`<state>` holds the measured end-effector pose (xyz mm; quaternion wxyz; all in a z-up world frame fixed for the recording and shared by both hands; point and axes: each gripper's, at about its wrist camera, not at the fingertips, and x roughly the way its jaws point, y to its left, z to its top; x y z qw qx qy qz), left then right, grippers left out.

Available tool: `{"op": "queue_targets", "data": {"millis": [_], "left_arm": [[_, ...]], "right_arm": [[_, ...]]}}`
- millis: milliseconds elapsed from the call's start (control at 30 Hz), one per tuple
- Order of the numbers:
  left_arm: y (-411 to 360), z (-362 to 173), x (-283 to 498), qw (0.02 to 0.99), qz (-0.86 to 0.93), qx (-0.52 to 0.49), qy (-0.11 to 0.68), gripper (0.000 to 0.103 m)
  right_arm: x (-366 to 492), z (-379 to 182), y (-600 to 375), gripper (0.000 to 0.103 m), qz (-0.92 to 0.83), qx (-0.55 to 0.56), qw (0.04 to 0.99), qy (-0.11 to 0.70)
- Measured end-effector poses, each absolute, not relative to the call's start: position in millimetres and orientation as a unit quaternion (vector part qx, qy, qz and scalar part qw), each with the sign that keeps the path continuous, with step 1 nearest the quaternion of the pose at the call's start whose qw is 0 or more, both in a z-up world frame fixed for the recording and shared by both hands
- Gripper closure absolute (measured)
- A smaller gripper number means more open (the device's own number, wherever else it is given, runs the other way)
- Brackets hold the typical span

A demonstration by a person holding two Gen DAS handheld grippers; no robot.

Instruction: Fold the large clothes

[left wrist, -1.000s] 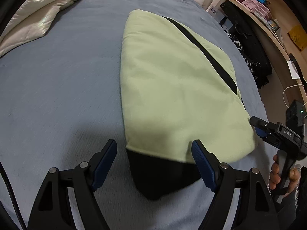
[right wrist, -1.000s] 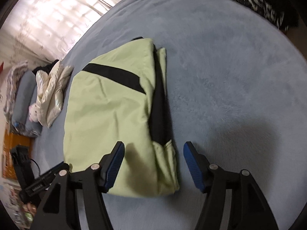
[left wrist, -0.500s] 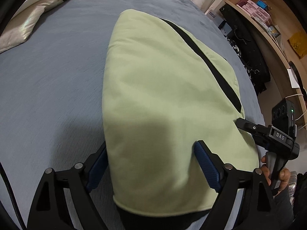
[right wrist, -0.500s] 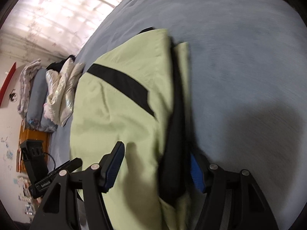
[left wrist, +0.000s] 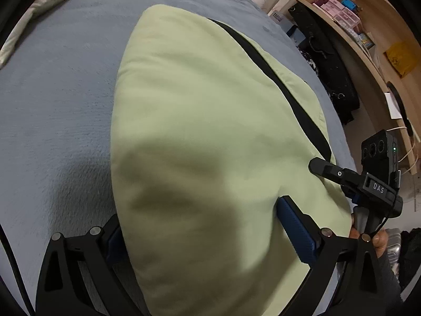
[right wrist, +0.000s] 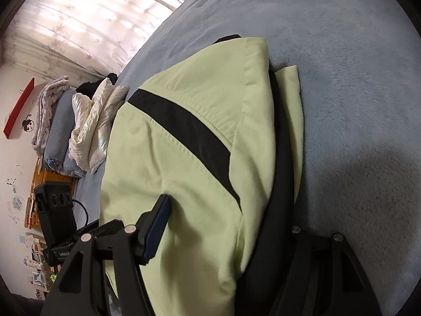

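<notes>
Left gripper (left wrist: 208,237): black angular frame, silver screw heads at the pivots, ribbed blue pads on the fingers (left wrist: 296,230). Right gripper (right wrist: 218,226): same build; its body carries white "DAS" lettering, a three-lens black module and a thin black cable. Dark sleeve (left wrist: 386,271) at the wrist.

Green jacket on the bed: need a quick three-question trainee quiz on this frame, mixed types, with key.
1. True or false: the folded green jacket lies on a wooden floor.
2. Multiple choice: where does the left gripper stand? A) straddling the jacket's near end, jaws wide; B) clamped on the white quilt; C) off the blue bed cover.
3. Short answer: what colour is the diagonal stripe across the jacket?

Key:
1. False; it lies on the blue bed cover.
2. A.
3. Black.
</notes>
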<state>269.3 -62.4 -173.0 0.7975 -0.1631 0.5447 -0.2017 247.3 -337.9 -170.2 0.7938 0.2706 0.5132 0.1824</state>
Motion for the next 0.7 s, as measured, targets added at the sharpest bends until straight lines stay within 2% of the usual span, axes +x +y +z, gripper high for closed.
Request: {"op": "queue_targets", "data": {"millis": [167, 433, 533, 633, 700], "left_arm": [[-60.2, -175.4, 268.3, 0.801, -0.209, -0.161, 0.537, 0.004], [-60.3, -176.0, 266.8, 0.805, -0.211, -0.166, 0.529, 0.005], [-62.7, -173.3, 264.4, 0.809, -0.201, -0.165, 0.528, 0.009], [-62.0, -165.3, 259.1, 0.820, -0.179, -0.162, 0.519, 0.028], [-60.8, -157.0, 254.7, 0.830, -0.163, -0.163, 0.508, 0.048]], "right_arm": [[244.7, -170.3, -338.2, 0.042, 0.176, 0.261, 0.803, 0.506], [242.5, -171.8, -338.9, 0.061, 0.169, 0.265, 0.807, 0.500], [242.1, -171.9, -337.9, 0.070, 0.172, 0.269, 0.805, 0.500], [241.1, -166.9, -330.4, 0.081, 0.167, 0.258, 0.809, 0.501], [239.0, -159.7, -322.7, 0.088, 0.161, 0.241, 0.817, 0.499]]}}
